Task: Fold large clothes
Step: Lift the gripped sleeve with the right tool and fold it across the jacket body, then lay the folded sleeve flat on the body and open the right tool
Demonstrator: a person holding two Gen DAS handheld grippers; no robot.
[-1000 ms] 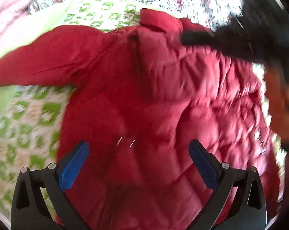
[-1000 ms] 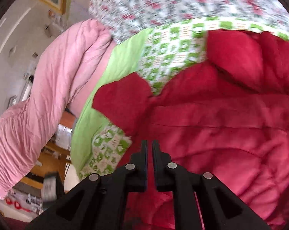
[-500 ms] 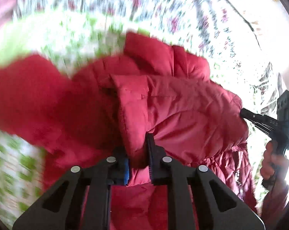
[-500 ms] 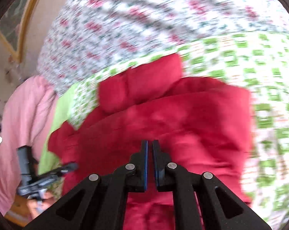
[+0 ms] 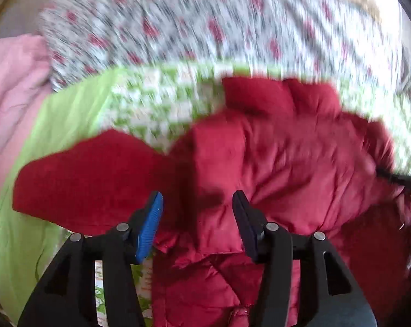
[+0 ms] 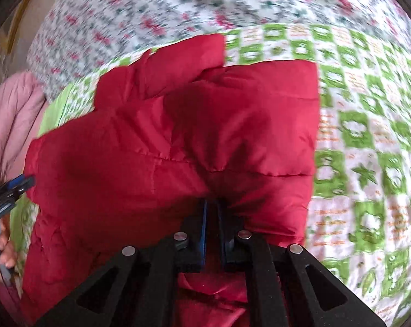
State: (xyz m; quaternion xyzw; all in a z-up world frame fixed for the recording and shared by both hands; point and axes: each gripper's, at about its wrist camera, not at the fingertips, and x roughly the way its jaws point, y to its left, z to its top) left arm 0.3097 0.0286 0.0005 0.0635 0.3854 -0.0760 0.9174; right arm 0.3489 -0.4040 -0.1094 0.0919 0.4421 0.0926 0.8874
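A red puffer jacket (image 5: 273, 163) lies on a green-and-white patterned bedspread (image 5: 156, 103), one side folded over its body, a sleeve (image 5: 91, 171) spread to the left. My left gripper (image 5: 197, 204) is open just above the folded edge, holding nothing. In the right wrist view the jacket (image 6: 178, 141) fills the middle. My right gripper (image 6: 212, 207) is shut on a fold of the jacket at its near edge. The left gripper also shows at the left edge of that view (image 6: 6, 190).
A floral sheet (image 6: 178, 8) covers the far part of the bed. A pink quilt (image 5: 12, 87) is piled at the left. The green patterned bedspread (image 6: 368, 150) stretches to the right of the jacket.
My left gripper has opened and let go of the jacket edge it held half a second ago. My right gripper stays shut and has carried its fold over the jacket.
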